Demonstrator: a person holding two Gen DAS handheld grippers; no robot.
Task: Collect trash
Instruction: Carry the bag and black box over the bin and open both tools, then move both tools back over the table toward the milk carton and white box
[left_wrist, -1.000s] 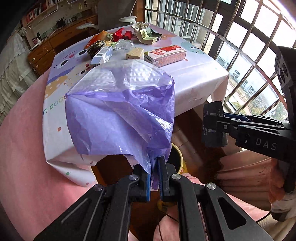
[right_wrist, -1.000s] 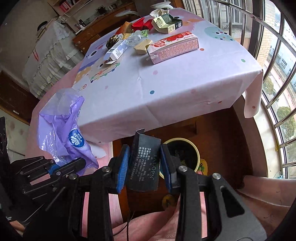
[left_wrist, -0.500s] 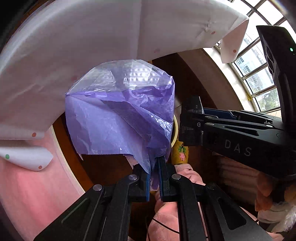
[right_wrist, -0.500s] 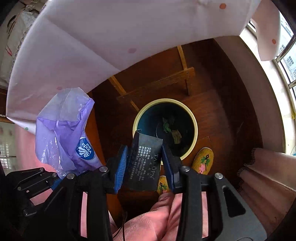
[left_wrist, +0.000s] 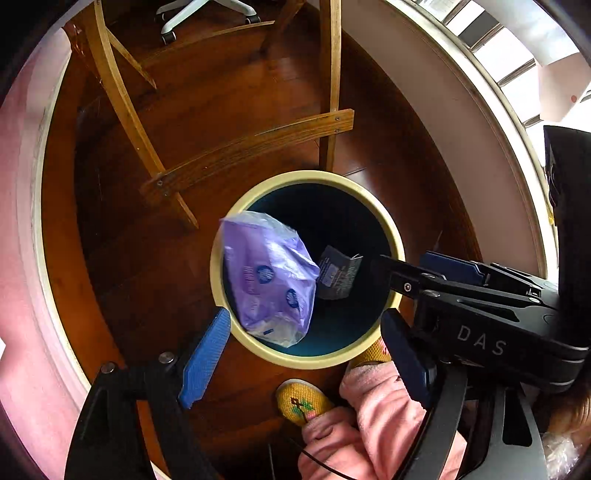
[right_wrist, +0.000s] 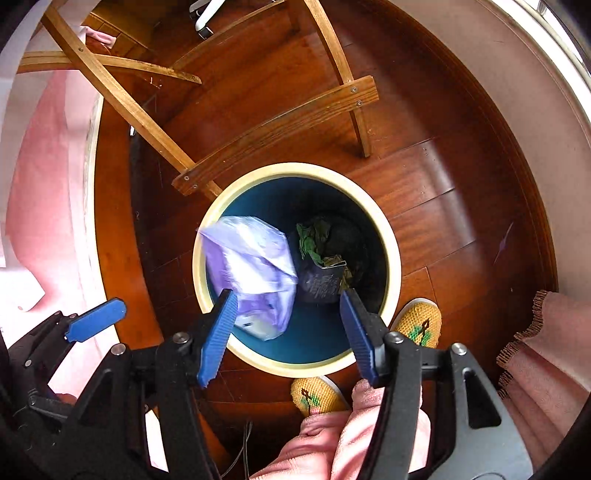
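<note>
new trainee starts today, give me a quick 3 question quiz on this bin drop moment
1. True or false: the left gripper is clamped on the purple plastic bag.
2. Which item is beside the bag over the bin? A) a red carton B) a dark printed packet C) a glass jar
3. Fill in: both grippers' jaws are ____.

Key:
1. False. The bag is loose in the bin's mouth, with no finger touching it.
2. B. The dark packet sits just right of the bag, free of the right gripper.
3. Open.
</note>
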